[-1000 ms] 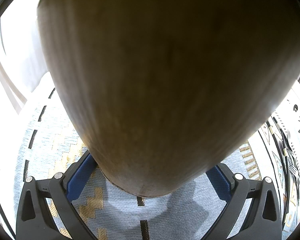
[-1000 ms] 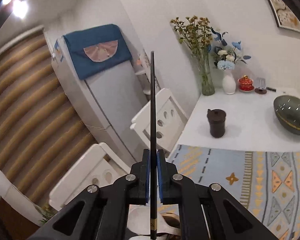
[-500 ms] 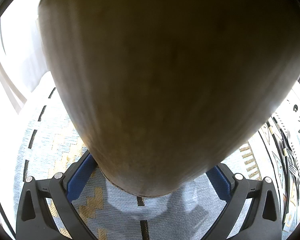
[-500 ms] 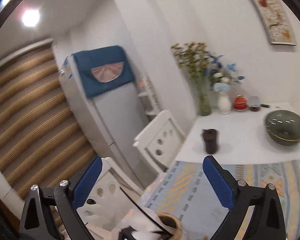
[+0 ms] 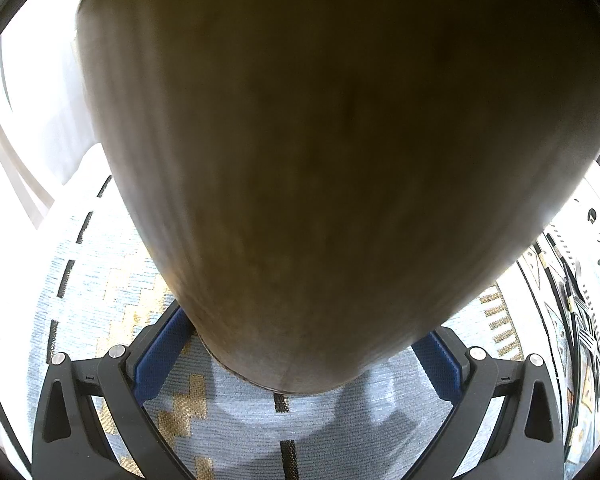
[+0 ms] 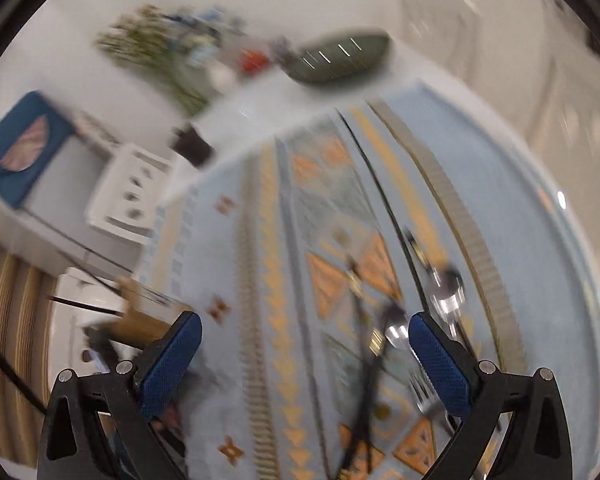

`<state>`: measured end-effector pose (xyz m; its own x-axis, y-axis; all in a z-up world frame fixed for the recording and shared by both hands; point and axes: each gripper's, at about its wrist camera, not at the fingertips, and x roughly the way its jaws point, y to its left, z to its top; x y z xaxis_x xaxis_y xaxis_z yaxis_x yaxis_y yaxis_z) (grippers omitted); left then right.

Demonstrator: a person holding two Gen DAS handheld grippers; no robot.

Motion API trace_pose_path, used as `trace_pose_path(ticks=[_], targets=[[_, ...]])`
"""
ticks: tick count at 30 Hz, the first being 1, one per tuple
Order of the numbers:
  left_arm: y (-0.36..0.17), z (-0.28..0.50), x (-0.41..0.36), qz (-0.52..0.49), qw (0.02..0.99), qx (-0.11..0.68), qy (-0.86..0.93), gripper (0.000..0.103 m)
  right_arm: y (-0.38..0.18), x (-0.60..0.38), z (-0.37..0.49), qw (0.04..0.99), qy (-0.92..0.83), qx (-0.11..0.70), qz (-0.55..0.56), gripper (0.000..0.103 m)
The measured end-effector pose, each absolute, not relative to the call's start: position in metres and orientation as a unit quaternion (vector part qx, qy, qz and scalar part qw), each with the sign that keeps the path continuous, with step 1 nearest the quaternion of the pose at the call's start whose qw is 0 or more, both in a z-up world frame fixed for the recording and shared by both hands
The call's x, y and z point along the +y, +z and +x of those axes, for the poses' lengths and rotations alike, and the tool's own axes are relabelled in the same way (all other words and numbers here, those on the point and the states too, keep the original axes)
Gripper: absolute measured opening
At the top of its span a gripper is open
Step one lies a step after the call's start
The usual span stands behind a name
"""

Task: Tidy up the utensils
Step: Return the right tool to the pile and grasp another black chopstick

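A brown wooden utensil holder (image 5: pixel 324 168) fills the left wrist view, standing on the blue patterned mat (image 5: pixel 112 280). My left gripper (image 5: pixel 300 364) is shut on its lower sides with both blue pads. The right wrist view is blurred by motion. There my right gripper (image 6: pixel 304 344) stands wide open above the mat (image 6: pixel 260 240) with nothing between its fingers. Two silver spoons (image 6: pixel 446 292) (image 6: pixel 396 330), a fork (image 6: pixel 424 396) and black chopsticks (image 6: pixel 364 364) lie on the mat near the right pad. At left, the holder (image 6: pixel 148 312) has dark chopsticks sticking out of it.
Beyond the mat on the white table stand a dark green bowl (image 6: pixel 340 60), a small dark jar (image 6: pixel 192 146) and vases of flowers (image 6: pixel 160 52). A white chair (image 6: pixel 132 192) and a fridge with a blue cover (image 6: pixel 16 148) stand past the table's left edge.
My right gripper let go of the dark chopstick, opened wide, then swung right and down over the utensils on the mat. The left gripper kept still on the holder.
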<state>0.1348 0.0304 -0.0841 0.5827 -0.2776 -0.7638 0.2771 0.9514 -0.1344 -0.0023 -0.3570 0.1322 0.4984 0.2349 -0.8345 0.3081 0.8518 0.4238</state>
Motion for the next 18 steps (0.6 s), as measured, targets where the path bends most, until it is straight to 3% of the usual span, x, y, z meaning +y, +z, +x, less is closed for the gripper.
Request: trace_pose_path(ticks=[5,14,18], targets=[[-0.085,0.135,0.031,-0.001,0.889,0.430,-0.157,0.102,0.081,-0.341,0.013,0.786,-0.009,0.573,0.231,0.103],[-0.082,0.135,0.032,-0.005,0.889,0.430,-0.158,0.102,0.047,-0.317,0.081,0.782,0.003,0.612,0.120,0.103],[-0.082,0.135,0.032,-0.005,0.889,0.430,-0.159,0.102,0.009,-0.325,0.096,0.723,-0.009,0.679,0.124,0.093]])
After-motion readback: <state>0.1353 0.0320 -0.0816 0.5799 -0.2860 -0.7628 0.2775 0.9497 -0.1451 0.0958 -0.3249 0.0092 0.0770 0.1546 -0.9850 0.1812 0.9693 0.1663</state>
